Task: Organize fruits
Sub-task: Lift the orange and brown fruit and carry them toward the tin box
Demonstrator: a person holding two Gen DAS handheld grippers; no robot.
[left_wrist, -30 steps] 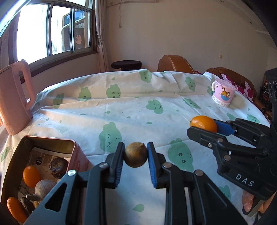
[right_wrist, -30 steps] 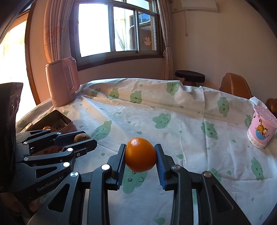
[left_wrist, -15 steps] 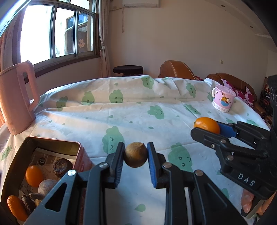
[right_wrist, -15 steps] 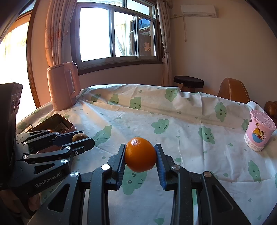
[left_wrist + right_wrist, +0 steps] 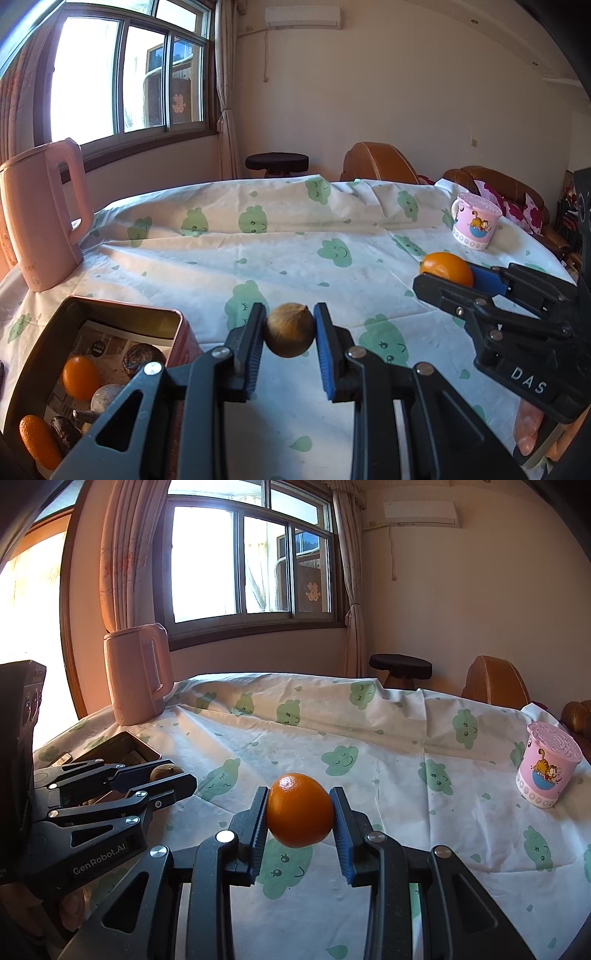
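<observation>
Orange fruit (image 5: 300,809) and brown fruit (image 5: 289,329) between closed jaws.

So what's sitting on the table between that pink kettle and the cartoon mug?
Nothing: in the right wrist view, only bare cloud-print tablecloth stretches from the pink kettle to the cartoon mug.

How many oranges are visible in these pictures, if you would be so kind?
3: one orange clamped in the right gripper, two oranges inside the tin box at the left. More may hide under the other fruit there.
</observation>
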